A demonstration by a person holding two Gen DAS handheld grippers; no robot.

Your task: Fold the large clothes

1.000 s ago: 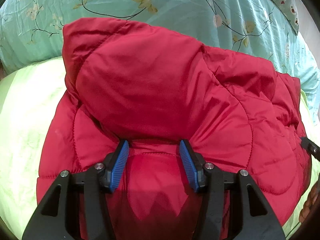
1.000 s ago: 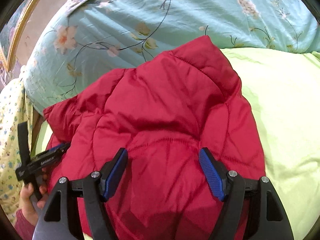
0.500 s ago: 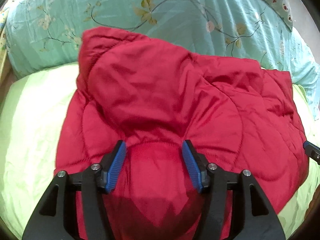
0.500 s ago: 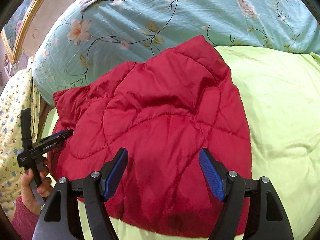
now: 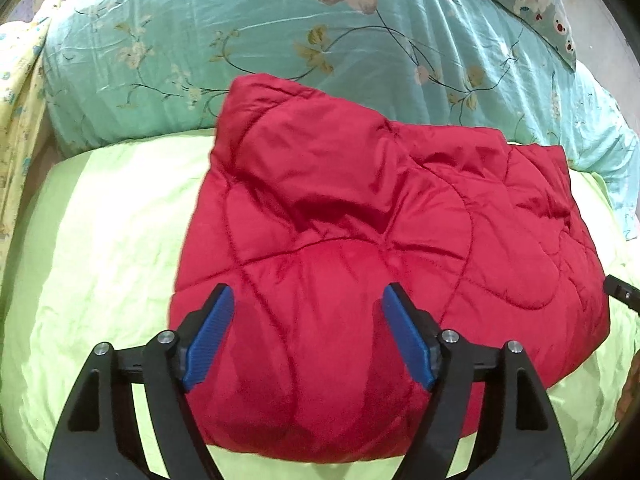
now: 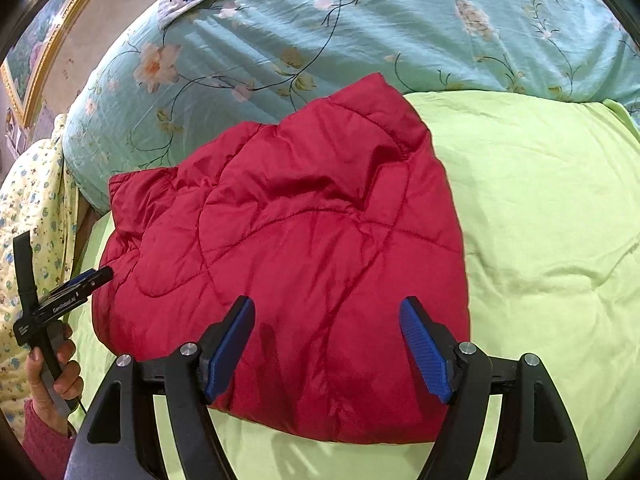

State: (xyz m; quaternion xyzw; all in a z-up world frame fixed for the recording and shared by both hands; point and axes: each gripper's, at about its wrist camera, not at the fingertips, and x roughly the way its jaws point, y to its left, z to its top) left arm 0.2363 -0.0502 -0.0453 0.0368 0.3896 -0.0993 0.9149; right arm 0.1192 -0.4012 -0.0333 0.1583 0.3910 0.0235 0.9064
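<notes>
A folded red quilted puffer jacket (image 5: 384,240) lies on the lime-green bed sheet (image 5: 100,248), its far edge against a teal floral duvet (image 5: 248,32). The left gripper (image 5: 308,336) hangs above the jacket's near edge; its jaws have just been opening and grip nothing. The right gripper (image 6: 326,348) also hangs spread apart, empty.

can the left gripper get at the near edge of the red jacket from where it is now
Probably yes: the left gripper hangs open just over the red jacket, nothing lies between them, and its jaws have just been opening.
</notes>
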